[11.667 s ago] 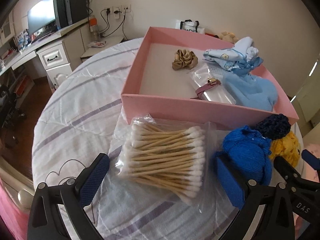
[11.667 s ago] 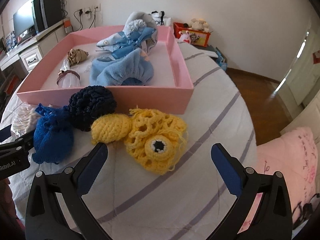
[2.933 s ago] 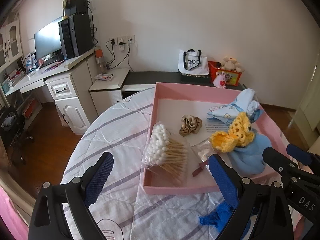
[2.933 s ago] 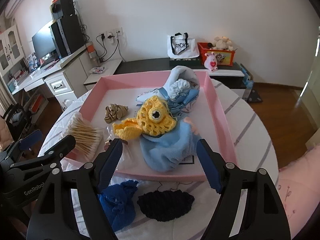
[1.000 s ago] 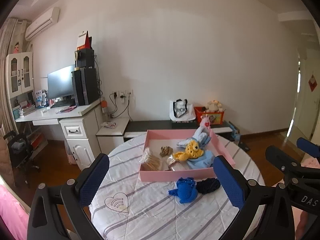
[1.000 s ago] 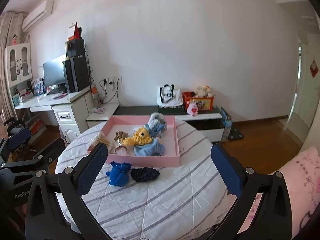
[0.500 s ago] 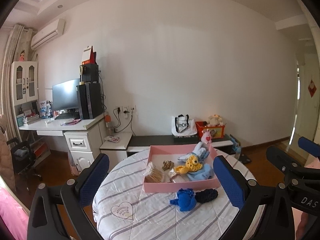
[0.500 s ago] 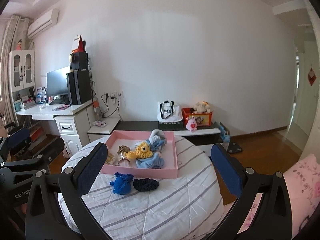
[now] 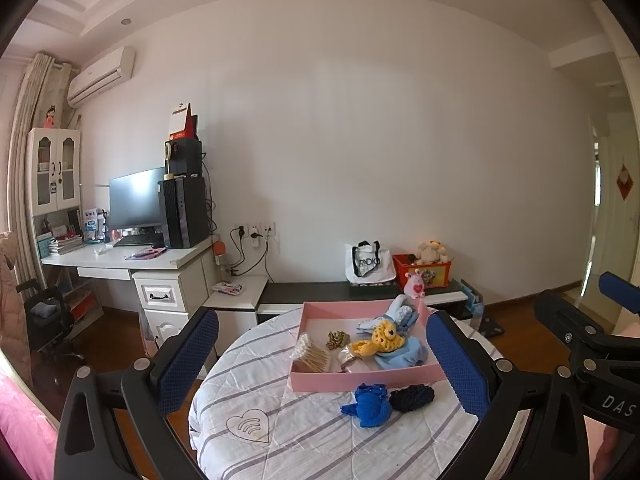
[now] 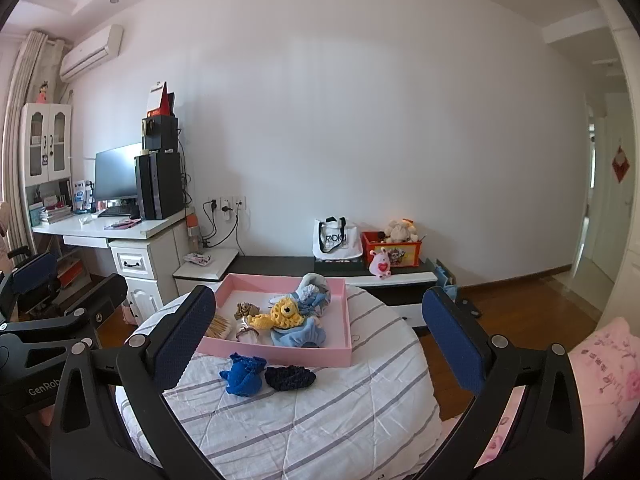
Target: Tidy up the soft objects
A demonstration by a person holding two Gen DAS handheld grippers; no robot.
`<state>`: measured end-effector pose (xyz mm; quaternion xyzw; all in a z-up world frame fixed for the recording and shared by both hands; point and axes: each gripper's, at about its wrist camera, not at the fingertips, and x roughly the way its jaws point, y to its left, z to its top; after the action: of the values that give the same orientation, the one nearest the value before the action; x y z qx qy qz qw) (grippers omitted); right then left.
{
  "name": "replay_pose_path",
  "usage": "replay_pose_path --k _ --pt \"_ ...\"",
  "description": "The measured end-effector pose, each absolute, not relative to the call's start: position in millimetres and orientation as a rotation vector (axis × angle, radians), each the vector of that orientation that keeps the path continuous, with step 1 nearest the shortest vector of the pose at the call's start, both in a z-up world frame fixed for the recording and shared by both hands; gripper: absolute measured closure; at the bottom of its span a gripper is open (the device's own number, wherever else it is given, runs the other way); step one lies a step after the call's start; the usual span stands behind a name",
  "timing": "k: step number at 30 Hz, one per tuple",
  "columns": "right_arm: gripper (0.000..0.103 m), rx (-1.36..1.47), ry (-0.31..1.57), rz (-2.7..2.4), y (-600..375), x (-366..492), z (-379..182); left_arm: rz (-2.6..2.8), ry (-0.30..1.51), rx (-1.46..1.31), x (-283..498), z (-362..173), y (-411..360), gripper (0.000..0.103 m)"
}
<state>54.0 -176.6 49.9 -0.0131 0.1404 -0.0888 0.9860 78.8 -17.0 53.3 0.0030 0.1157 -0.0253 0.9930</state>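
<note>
Two knits, blue (image 10: 243, 374) and navy (image 10: 291, 377), lie low centre on the bench (image 10: 320, 420) before the tray (image 10: 280, 354); my left tongs (image 9: 322, 364) and right tongs (image 10: 316, 344) gape empty, well back, neither clearly nearer.

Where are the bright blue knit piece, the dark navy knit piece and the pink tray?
bright blue knit piece (image 9: 370, 400), left wrist view, middle of its body.
dark navy knit piece (image 9: 412, 393), left wrist view, its centre.
pink tray (image 10: 280, 350), right wrist view, front wall.
</note>
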Motion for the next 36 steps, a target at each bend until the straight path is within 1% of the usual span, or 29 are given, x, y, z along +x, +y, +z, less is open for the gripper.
replay_pose_path --k 22,36 --pt "0.000 -0.024 0.303 -0.180 -179 61 44 -0.047 0.255 0.006 83 51 -15 0.000" --pt "0.000 -0.009 0.378 -0.194 -188 83 26 -0.063 0.342 0.011 115 41 -17 0.000"
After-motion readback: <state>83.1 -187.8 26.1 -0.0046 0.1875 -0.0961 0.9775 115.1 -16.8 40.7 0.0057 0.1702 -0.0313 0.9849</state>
